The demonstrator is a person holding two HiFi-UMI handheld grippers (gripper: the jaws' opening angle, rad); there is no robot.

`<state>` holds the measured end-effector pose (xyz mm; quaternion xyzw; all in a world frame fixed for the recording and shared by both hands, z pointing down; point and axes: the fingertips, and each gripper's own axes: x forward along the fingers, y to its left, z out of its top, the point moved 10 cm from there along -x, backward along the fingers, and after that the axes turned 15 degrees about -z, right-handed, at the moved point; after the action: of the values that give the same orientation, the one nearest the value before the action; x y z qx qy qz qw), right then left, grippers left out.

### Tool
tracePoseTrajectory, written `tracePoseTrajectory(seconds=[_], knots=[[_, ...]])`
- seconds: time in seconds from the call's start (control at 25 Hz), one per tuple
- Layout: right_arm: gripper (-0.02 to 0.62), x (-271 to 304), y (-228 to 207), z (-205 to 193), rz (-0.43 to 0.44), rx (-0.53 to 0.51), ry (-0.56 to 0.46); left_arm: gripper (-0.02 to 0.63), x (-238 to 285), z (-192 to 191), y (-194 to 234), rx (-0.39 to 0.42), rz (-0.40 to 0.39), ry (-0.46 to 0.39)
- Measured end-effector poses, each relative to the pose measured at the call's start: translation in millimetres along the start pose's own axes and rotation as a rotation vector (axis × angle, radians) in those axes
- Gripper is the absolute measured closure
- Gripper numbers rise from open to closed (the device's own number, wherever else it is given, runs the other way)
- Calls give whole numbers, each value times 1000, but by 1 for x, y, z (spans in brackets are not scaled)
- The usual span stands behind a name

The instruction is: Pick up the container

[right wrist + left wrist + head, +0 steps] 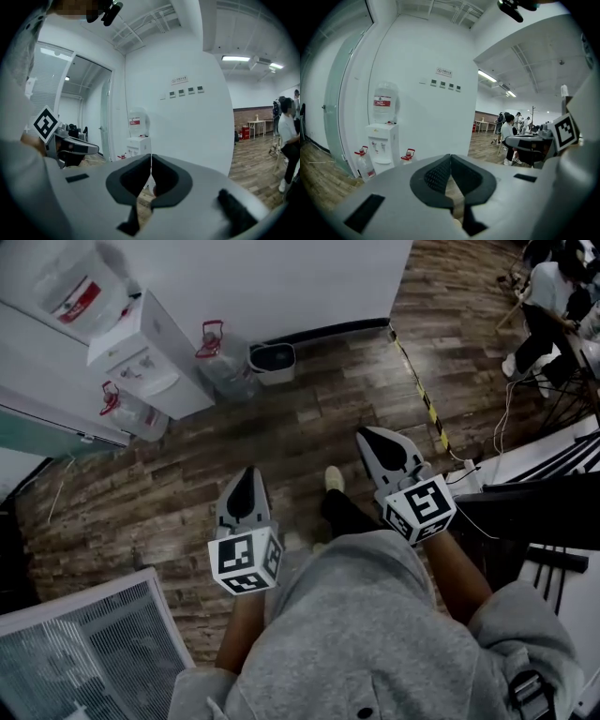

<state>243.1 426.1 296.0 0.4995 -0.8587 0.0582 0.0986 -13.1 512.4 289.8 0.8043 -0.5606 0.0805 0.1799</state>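
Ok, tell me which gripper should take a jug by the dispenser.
Left, probably: the left gripper is nearer the jug beside the dispenser; the right gripper is farther across. Both are shut.

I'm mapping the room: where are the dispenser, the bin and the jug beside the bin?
dispenser (173,390), head view, white front panel.
bin (274,374), head view, side wall.
jug (225,371), head view, clear body.

Open-plan office: water dispenser (141,357), spare bottles (217,352) and waste bin (273,362) against white wall (281,277) ahead of left claw (247,474); wood-plank floor (309,418) beneath; ceiling strip lights (487,76) overhead; seated people (553,296) beyond right claw (375,442), off to its right.
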Motion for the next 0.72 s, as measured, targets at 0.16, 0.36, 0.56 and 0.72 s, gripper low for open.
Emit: tracePoseTrajectory(seconds=[0.16,0.36,0.56,0.72], knots=[[569,37,-29,4,-18,21,15,591,46,19,14,10,-17,25],[569,78,-56,10,-37,50,36,591,97,39,34,14,-33,53],[569,114,-73,21,-24,63,54,591,129,60,49,5,-20,56],[569,136,-83,27,-18,65,56,591,149,69,52,-3,-17,63]])
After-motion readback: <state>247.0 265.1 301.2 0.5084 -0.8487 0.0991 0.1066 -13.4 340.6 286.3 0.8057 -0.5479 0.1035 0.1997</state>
